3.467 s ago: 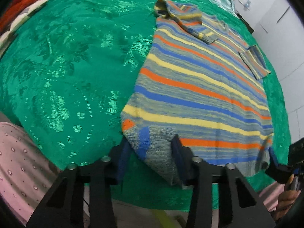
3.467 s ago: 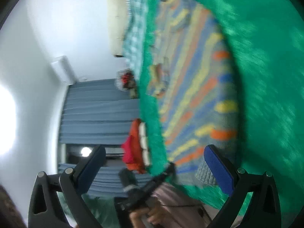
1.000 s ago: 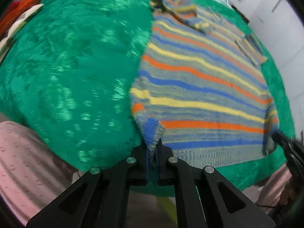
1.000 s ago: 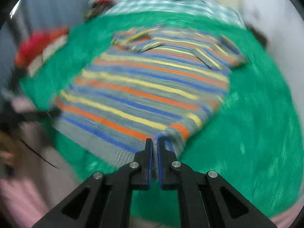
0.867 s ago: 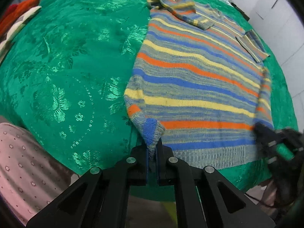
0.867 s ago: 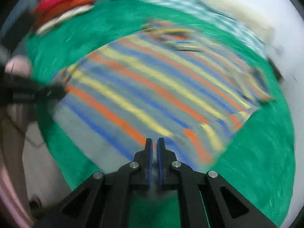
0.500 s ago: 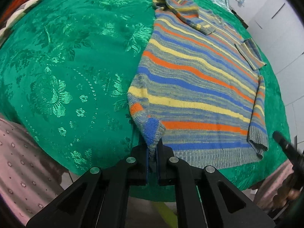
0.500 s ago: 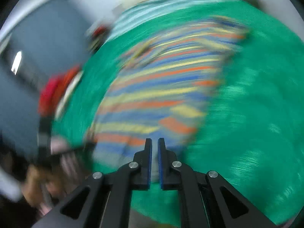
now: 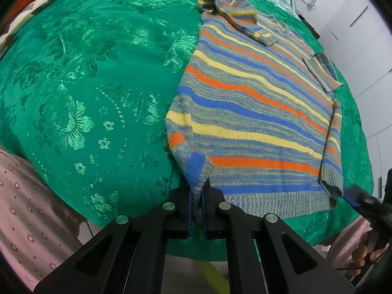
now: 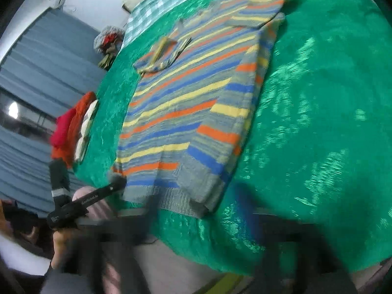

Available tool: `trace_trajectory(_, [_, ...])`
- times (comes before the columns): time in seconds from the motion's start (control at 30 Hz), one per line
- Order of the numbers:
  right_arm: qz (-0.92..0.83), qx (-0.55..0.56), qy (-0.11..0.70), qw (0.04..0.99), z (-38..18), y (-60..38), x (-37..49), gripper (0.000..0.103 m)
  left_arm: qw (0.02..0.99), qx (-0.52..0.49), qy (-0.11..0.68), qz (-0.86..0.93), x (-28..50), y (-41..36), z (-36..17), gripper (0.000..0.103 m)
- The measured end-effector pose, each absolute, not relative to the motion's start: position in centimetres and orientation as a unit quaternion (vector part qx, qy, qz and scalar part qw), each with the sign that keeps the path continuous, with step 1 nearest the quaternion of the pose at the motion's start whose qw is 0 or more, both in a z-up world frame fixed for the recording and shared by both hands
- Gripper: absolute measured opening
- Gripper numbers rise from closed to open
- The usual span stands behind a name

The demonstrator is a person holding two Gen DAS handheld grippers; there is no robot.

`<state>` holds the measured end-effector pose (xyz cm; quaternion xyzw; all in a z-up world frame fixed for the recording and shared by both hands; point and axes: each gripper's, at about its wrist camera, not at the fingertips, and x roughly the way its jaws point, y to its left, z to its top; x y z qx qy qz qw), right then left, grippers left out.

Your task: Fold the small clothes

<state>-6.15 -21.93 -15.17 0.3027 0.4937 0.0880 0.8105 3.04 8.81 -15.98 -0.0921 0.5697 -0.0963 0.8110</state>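
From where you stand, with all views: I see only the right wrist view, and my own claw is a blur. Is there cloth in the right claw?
Observer: No. The right claw shows in the left wrist view, its jaws opening, beside the sweater's folded sleeve cuff, with nothing between them.
Operator: And the left claw, does it hold something?
Observer: Yes. The left claw is shut on the sweater's near hem corner.
Operator: Is that corner flat on the cloth?
Observer: No. It is drawn to a point toward the claw, over the edge of the green cloth.
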Motion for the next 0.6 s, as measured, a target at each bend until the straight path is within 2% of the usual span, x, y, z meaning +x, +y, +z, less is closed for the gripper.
trace_trajectory(0.03, [0.083, 0.310, 0.479, 0.817, -14.7, -22.3, -6.5, 0.099, 0.811, -0.092, 0.570, -0.096, 3.1, 8.8, -16.0, 0.006])
trace_trajectory(0.1, [0.084, 0.319, 0.457, 0.826, -13.9, -23.1, -6.9, 0.097, 0.811, -0.091, 0.570, -0.096, 3.1, 8.8, -16.0, 0.006])
trace_trajectory(0.17, [0.089, 0.329, 0.457, 0.821, -13.9, -23.5, -6.4, 0.086, 0.811, -0.090, 0.570, -0.095, 3.1, 8.8, -16.0, 0.006])
trace_trajectory(0.2, [0.092, 0.337, 0.463, 0.815, -14.2, -23.7, -6.0, 0.074, 0.811, -0.089, 0.571, -0.095, 3.1, 8.7, -16.1, 0.006])
trace_trajectory(0.23, [0.096, 0.349, 0.473, 0.803, -14.9, -23.7, -5.3, 0.068, 0.811, -0.089, 0.571, -0.094, 3.2, 8.7, -16.1, 0.006])
trace_trajectory(0.3, [0.094, 0.356, 0.480, 0.796, -15.7, -23.9, -4.6, 0.064, 0.810, -0.092, 0.572, -0.095, 3.2, 8.8, -16.1, 0.006])
trace_trajectory(0.37, [0.088, 0.341, 0.488, 0.799, -16.3, -23.4, -3.7, 0.045, 0.810, -0.096, 0.571, -0.095, 3.2, 8.9, -16.1, 0.006])
trace_trajectory(0.4, [0.086, 0.331, 0.492, 0.800, -16.4, -23.2, -3.5, 0.022, 0.809, -0.097, 0.571, -0.095, 3.2, 9.0, -16.1, 0.006])
trace_trajectory(0.43, [0.082, 0.318, 0.499, 0.802, -16.4, -22.9, -3.2, 0.010, 0.809, -0.097, 0.571, -0.095, 3.2, 9.0, -16.1, 0.006])
trace_trajectory(0.6, [0.041, 0.306, 0.512, 0.802, -15.2, -23.9, -4.6, 0.009, 0.809, -0.101, 0.571, -0.096, 3.0, 9.1, -16.1, 0.006])
